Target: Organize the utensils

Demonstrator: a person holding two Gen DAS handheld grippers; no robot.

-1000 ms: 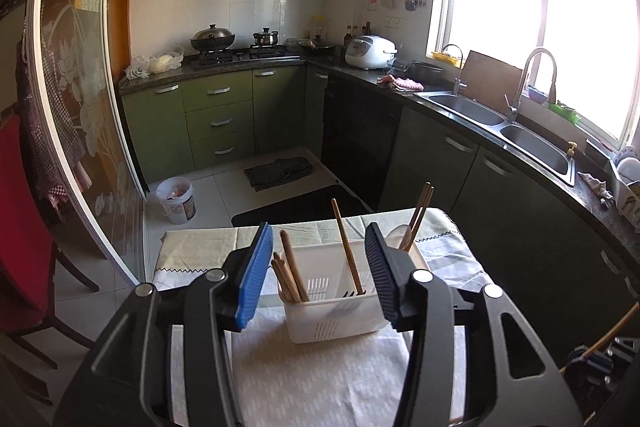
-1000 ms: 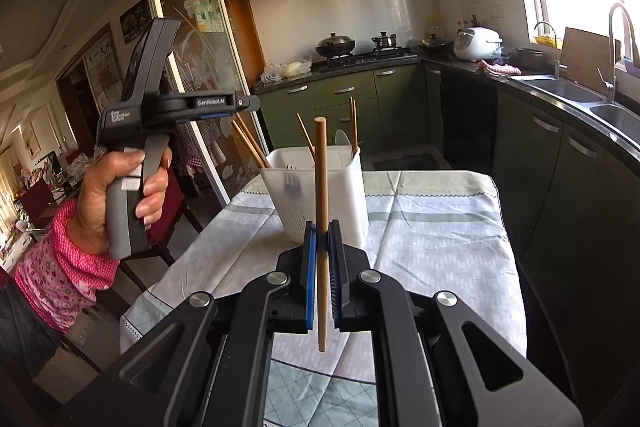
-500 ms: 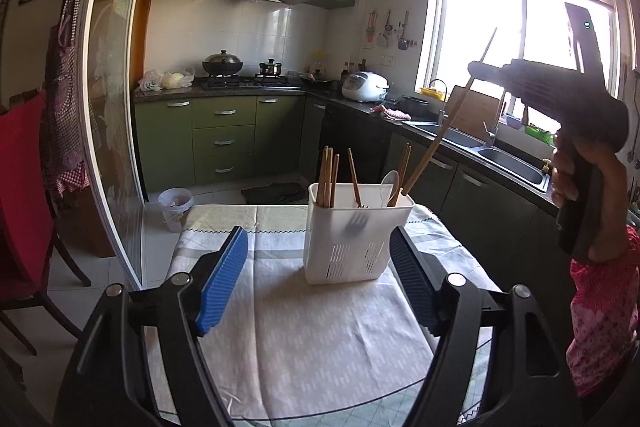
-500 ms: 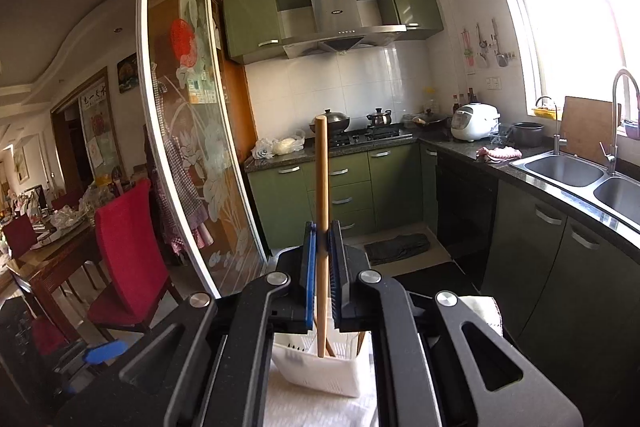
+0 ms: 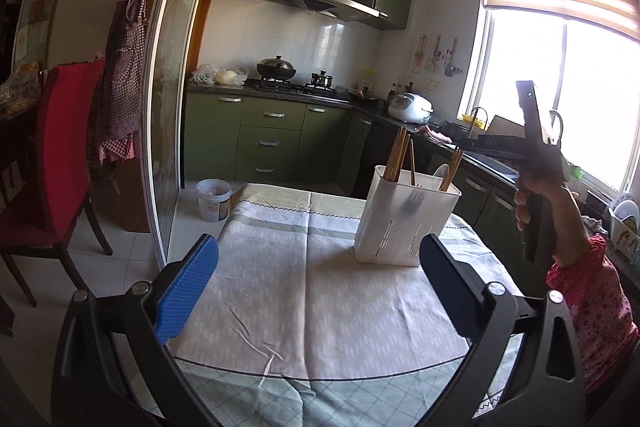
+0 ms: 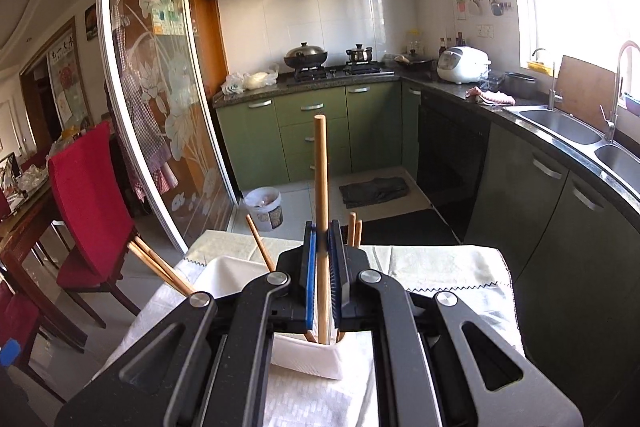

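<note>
A white slotted utensil holder stands on the table with several wooden chopsticks leaning in it. My left gripper hangs back from the holder, its jaws opening wide with nothing between the blue pads. My right gripper is shut on one upright wooden chopstick directly over the holder. The stick's lower end dips inside the holder's rim. In the left wrist view a hand in a pink sleeve holds the right gripper above the holder's right side.
A pale cloth covers the table. A red chair and a glass sliding door stand at the left. A white bucket and a dark mat lie on the floor. Counter and sink run along the right.
My left gripper has drawn back from the holder and its jaws have spread wider. My right gripper has carried the chopstick over the holder and lowered its tip inside.
</note>
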